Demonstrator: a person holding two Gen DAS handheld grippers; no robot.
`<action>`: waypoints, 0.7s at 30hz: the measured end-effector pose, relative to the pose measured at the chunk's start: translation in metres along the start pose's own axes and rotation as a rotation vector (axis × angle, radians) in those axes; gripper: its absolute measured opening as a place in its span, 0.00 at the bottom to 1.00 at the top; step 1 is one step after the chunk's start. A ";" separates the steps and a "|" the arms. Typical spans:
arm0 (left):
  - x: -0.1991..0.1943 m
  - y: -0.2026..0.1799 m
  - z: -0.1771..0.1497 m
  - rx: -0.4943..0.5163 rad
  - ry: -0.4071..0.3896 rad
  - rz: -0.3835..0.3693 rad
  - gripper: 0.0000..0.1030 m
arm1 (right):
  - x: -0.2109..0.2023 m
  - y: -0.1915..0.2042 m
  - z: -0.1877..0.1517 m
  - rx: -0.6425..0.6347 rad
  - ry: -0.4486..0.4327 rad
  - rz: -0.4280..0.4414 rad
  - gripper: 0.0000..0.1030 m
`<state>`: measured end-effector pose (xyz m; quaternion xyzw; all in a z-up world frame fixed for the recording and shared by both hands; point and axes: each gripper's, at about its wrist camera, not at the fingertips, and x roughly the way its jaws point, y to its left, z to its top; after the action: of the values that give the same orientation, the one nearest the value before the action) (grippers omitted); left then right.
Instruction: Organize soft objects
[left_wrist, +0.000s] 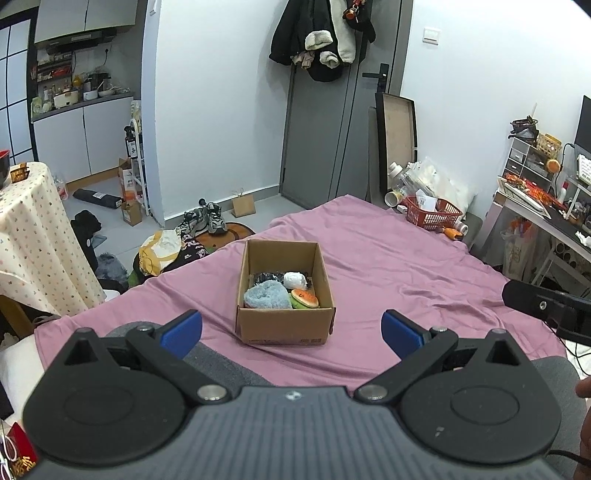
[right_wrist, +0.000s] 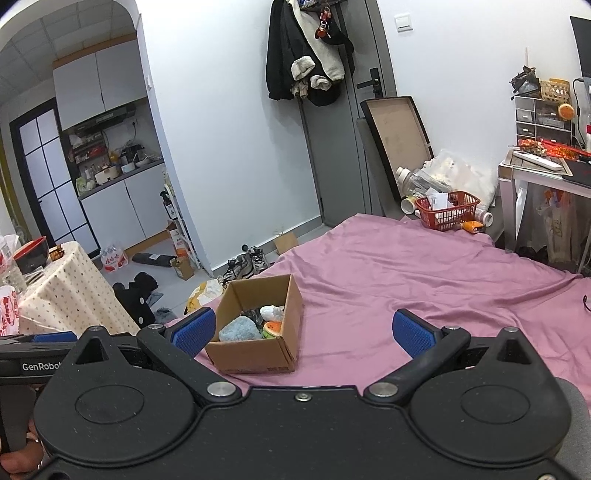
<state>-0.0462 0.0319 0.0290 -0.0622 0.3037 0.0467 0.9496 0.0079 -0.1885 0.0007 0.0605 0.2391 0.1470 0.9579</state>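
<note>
Ribbed blue pads (left_wrist: 183, 332) gape before fluffy-filled cardboard box (left_wrist: 284, 326).

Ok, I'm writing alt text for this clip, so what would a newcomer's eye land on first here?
First, the open brown cardboard box sitting alone on the wide pink bedsheet, holding a fluffy light-blue plush, a white soft bundle and an orange-topped burger-like toy. Next, the blue-padded left tongs and right tongs, both spread open in front of it.
</note>
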 end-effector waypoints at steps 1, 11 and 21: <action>-0.001 0.000 0.000 -0.001 -0.003 -0.001 0.99 | -0.001 0.000 0.000 -0.001 -0.002 -0.001 1.00; -0.004 0.000 0.000 0.004 0.001 -0.009 0.99 | -0.002 0.005 -0.001 -0.004 -0.005 -0.006 1.00; -0.005 0.003 0.002 -0.002 0.003 -0.014 0.99 | -0.003 0.006 0.000 -0.005 -0.009 -0.012 1.00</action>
<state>-0.0496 0.0353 0.0338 -0.0653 0.3046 0.0402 0.9494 0.0042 -0.1840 0.0034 0.0575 0.2347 0.1417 0.9600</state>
